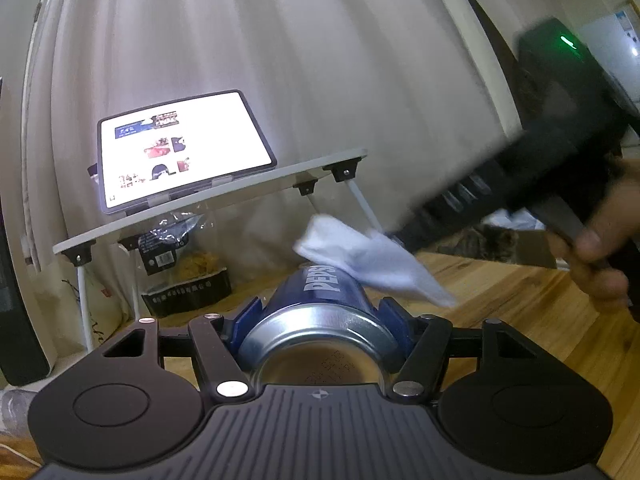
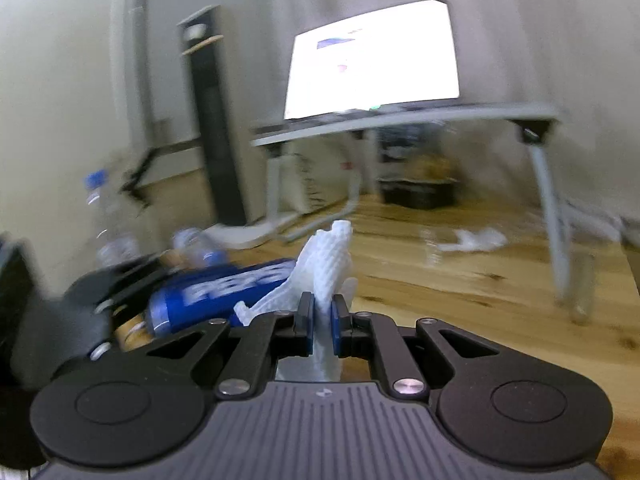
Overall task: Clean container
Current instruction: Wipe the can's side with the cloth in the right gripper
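Above a wooden floor (image 2: 460,276) in a curtained room, the left gripper (image 1: 316,312) is clamped on a blue Pepsi can (image 1: 320,300), holding it lying on its side in the air with its silver base toward the camera and its blue pads pressed to either flank. The right gripper (image 2: 320,316) is clenched on a white paper towel (image 2: 324,264), whose loose end lies across the can's upper side near the lettering, touching it in the left wrist view. The step in hand appears to be the wipe itself, and doing it well likely means keeping the can pinned firmly while the towel is drawn along the body, then turning the can so covered sides get reached; the thin wall could dent under too hard a squeeze, and the towel could slip out of its narrow pinch if it snags. Whether the can holds any liquid cannot be told, since only its closed base shows. Behind, a tablet (image 1: 184,152) glows on a small folding worktop (image 1: 280,176), with a dark tray of packaged goods (image 1: 188,288) under it. Plastic bottles (image 2: 100,216) with blue caps stand blurred at the left of the right wrist view; their contents are unclear. A crumpled white scrap (image 2: 476,240) lies on the floor.
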